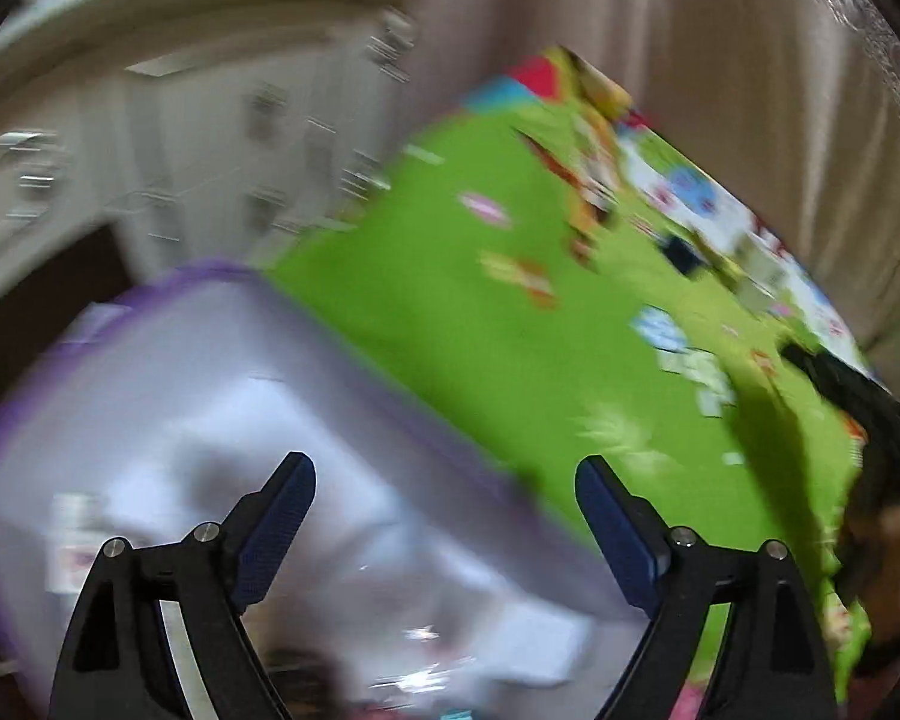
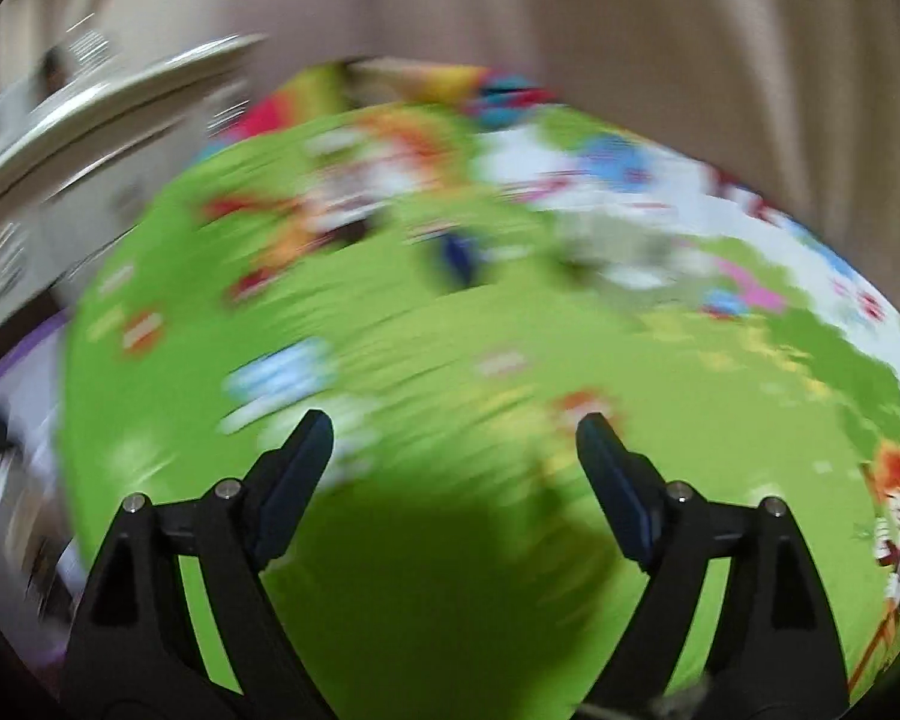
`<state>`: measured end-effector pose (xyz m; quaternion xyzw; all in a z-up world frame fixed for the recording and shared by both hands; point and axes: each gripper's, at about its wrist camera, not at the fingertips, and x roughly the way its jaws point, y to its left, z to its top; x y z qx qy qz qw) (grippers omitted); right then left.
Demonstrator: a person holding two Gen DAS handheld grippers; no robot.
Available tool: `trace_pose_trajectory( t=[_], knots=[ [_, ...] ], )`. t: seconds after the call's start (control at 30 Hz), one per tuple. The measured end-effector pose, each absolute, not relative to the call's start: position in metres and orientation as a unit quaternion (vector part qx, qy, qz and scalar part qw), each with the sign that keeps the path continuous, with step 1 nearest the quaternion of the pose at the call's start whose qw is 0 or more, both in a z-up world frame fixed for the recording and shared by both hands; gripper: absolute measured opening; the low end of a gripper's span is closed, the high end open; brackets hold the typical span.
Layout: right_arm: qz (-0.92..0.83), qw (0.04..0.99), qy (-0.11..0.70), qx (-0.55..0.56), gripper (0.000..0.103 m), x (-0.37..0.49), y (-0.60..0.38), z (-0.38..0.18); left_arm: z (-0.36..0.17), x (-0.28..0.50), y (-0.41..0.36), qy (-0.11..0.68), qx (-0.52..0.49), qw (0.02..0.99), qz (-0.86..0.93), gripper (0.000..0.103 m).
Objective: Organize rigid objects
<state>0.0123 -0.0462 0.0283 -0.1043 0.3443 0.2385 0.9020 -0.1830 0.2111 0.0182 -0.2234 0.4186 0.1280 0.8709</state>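
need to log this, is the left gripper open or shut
Open. The left gripper has its blue pads wide apart, nothing between them, above the purple-rimmed bin.

A big box point(image 1: 222, 420) sits at the left edge of the play mat point(image 1: 480, 348). Small things point(image 1: 690, 360) lie on the mat, off to the right of the box; they are too blurry to name. A cabinet point(image 1: 180, 138) stands behind the box. A curtain point(image 1: 720, 90) hangs behind the mat.

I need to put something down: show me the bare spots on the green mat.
Bare: the plain stretch of green mat ahead of the right gripper, between the purple-rimmed bin and the picture border. Crowded: the far edge, with blurred small items.
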Motion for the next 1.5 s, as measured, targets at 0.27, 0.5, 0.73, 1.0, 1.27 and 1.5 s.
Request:
trace_pose_trajectory(
  t=[0.27, 0.5, 0.73, 1.0, 1.27, 1.5],
  knots=[
    [0.294, 0.894, 0.29, -0.173, 0.097, 0.129, -0.054, 0.069, 0.032, -0.094, 0.146, 0.418, -0.172, 0.889, 0.074, 0.103],
    [0.418, 0.788, 0.339, -0.299, 0.098, 0.185, -0.035, 0.043, 0.031, -0.033, 0.122, 0.43, -0.18, 0.883, 0.06, 0.103],
    [0.47, 0.743, 0.352, -0.321, 0.073, 0.207, -0.034, 0.013, 0.016, 0.024, 0.105, 0.441, -0.184, 0.876, 0.071, 0.103],
    [0.405, 0.826, 0.313, -0.235, 0.073, 0.147, -0.114, 0.035, 0.004, 0.098, 0.092, 0.428, -0.176, 0.877, 0.128, 0.103],
    [0.259, 0.867, 0.399, -0.147, 0.075, 0.085, -0.194, 0.015, -0.001, 0.142, 0.058, 0.44, -0.075, 0.888, 0.111, 0.078],
    [0.262, 0.861, 0.431, -0.064, 0.085, 0.039, -0.243, 0.003, 0.006, 0.085, 0.006, 0.448, 0.039, 0.887, -0.108, 0.037]
  ],
)
